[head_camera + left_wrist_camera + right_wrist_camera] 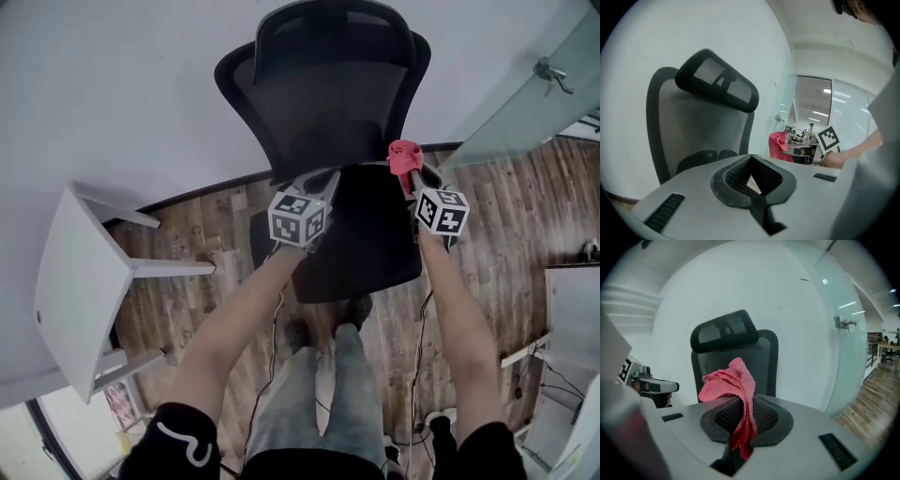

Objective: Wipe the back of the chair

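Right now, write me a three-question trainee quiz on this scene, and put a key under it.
1. True or false: the left gripper holds the pink cloth.
2. What stands directly behind the black chair? A. a white wall B. a bookshelf C. an open window
3. Fill in: the right gripper is shut on the ___.
Key: 1 false, its jaws are shut on nothing; 2 A; 3 pink cloth.
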Motion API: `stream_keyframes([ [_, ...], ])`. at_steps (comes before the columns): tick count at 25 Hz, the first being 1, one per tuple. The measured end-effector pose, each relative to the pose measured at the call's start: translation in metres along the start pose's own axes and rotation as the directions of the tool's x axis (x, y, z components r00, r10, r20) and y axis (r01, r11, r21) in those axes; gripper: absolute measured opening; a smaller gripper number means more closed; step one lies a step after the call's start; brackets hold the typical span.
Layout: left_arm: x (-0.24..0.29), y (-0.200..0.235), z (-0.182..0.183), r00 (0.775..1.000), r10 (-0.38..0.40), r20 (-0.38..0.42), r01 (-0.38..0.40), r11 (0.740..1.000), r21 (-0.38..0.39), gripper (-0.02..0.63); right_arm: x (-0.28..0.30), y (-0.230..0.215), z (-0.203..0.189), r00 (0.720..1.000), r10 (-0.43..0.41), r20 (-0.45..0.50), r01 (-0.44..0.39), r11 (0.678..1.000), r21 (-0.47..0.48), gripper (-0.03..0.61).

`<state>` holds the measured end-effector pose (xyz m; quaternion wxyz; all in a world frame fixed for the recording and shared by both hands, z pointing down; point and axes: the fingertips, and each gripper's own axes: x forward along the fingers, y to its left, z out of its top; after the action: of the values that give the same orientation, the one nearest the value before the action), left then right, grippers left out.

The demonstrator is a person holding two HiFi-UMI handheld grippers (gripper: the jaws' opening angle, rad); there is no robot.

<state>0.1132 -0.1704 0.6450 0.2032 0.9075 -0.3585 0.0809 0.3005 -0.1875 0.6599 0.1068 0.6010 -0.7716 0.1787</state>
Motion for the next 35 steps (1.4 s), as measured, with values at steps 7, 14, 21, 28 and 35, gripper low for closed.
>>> stream_keyframes([
  [7,-0.088,-0.015,0.04,1.0,0.013,0.019,-0.014,0.999,0.047,0.025,-0.075,0.078,0.039,0.999,0.016,0.049,-0.016,1.0,-0.013,0.066],
  [14,-0.16,-0.042,0.074,0.999,0.009,0.045,-0.012,0.997,0.075,0.025,-0.145,0.126,0.076,0.996,0.005,0.093,-0.005,1.0,-0.005,0.066],
  [21,-0.214,-0.11,0.103,0.994,-0.058,0.092,0.045,0.99,0.131,0.025,-0.225,0.144,0.096,0.992,0.003,0.125,-0.005,1.0,0.014,0.066],
  [28,-0.276,-0.185,0.095,0.99,-0.043,0.131,0.024,0.989,0.147,0.025,-0.318,0.153,0.075,0.993,0.024,0.112,-0.026,1.0,0.011,0.066],
  [35,-0.336,-0.248,0.085,0.986,0.023,0.163,-0.05,0.985,0.165,0.025,-0.399,0.164,0.064,0.99,0.068,0.126,-0.071,0.997,0.017,0.066],
])
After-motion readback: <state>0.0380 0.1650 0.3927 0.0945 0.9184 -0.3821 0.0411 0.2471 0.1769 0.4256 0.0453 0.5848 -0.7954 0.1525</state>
